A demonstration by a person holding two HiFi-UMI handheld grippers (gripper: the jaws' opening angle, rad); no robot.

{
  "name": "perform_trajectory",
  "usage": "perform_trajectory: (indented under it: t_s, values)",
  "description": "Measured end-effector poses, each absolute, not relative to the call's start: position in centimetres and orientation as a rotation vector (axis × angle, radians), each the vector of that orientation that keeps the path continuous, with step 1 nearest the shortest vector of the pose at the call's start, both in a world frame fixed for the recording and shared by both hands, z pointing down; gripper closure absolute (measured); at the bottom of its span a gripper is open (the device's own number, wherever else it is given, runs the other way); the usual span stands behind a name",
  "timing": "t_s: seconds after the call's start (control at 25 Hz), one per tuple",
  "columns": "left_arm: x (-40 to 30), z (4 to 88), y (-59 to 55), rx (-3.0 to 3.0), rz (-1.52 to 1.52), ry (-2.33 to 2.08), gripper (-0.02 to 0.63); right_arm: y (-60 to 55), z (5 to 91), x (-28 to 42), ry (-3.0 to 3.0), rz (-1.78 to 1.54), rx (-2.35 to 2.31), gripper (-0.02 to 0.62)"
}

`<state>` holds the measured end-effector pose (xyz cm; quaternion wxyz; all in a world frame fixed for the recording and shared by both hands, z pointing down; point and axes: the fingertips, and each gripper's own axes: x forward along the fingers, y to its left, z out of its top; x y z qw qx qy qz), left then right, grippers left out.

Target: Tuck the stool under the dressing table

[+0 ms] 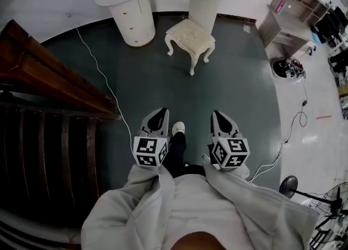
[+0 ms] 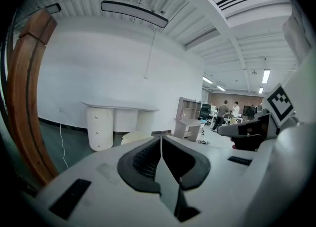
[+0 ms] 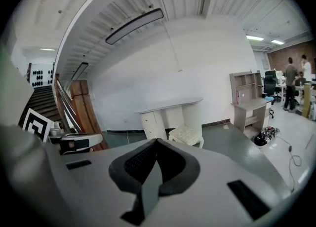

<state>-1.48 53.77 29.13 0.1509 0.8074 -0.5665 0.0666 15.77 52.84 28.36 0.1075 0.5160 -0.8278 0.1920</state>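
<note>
Both my grippers, left (image 1: 157, 117) and right (image 1: 219, 118), are closed tight and empty, far from the stool (image 1: 190, 37).

Left gripper (image 1: 159, 117) and right gripper (image 1: 221, 119) held side by side before the torso, jaws closed and empty, both pointing slightly downward; grey sleeves (image 1: 130, 211) cover the forearms.
</note>
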Motion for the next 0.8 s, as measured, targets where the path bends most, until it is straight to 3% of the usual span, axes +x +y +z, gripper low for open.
perform_trajectory:
  t_s: [0.8]
  values:
    - [-4.7,28.0,37.1,2.325,0.204,-1.594,0.584,36.5,27.3,13.4,-2.381,0.594,1.551,0.546]
